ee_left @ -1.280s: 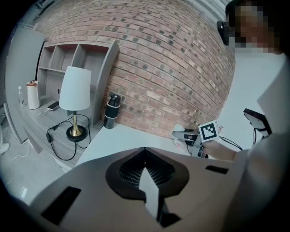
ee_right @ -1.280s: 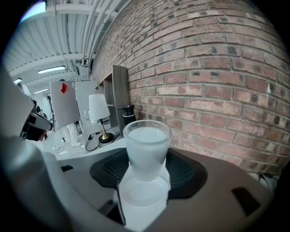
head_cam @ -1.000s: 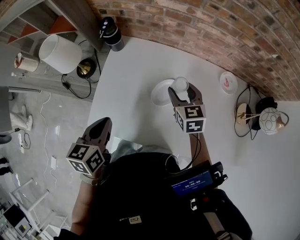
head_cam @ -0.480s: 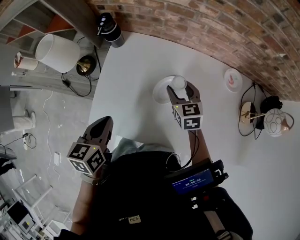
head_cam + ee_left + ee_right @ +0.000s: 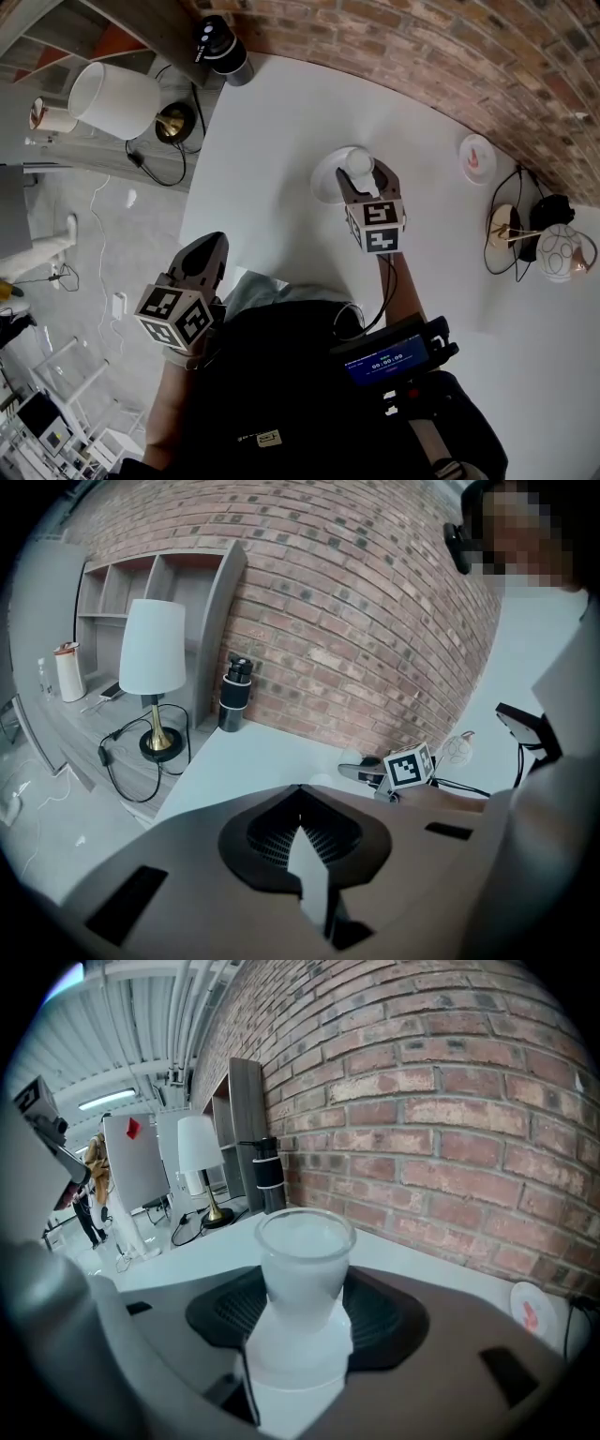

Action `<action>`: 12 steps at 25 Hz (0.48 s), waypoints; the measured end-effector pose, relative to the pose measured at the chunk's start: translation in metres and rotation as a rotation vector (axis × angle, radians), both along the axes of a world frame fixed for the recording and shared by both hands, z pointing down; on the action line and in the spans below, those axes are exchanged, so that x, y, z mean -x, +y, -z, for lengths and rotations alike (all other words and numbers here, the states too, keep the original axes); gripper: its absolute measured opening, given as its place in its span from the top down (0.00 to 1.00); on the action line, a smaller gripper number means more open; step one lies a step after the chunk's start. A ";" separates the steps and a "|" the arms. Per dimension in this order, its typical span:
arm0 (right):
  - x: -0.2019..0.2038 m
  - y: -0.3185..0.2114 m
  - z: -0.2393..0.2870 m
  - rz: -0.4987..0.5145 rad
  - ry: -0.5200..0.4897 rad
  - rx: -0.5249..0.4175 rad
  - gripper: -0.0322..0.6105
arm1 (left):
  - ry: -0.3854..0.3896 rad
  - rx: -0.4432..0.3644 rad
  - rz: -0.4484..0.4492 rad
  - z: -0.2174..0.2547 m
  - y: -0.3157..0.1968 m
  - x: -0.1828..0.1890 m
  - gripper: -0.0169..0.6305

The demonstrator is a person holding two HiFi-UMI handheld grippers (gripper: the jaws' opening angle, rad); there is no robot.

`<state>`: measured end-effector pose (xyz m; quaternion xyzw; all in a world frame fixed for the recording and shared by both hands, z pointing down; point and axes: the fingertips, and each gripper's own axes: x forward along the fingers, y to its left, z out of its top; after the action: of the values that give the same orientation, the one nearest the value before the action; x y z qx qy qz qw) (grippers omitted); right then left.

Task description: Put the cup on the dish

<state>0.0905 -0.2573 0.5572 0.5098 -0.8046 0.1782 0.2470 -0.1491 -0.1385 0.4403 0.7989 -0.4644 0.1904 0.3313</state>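
Cup gripped in right tongs over dish; left tongs closed, empty.

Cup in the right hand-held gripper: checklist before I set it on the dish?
1. Grip: right hand-held gripper shut on the cup, cup upright. Ok.
2. Position: in the head view the cup overlaps the right part of the dish. Ok; centring cannot tell.
3. Height: whether the cup base touches the dish. Cannot tell.
4. Left hand-held gripper: jaws together, nothing between them, well apart from the dish. Ok.
5. Neighbours: small plate sits apart from the dish, out of the way. Ok.
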 end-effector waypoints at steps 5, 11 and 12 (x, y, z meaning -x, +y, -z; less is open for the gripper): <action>0.001 -0.002 -0.015 0.007 0.003 0.019 0.55 | -0.007 0.011 0.016 -0.003 0.000 0.002 0.97; 0.000 -0.003 -0.034 0.004 0.017 0.039 0.55 | -0.014 0.029 0.027 -0.008 0.004 0.002 0.97; 0.000 -0.003 -0.037 0.004 0.017 0.045 0.55 | -0.014 0.032 0.030 -0.009 0.005 0.003 0.97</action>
<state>0.0906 -0.2605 0.5941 0.5041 -0.7991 0.1916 0.2656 -0.1518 -0.1338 0.4491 0.7850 -0.4756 0.1985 0.3436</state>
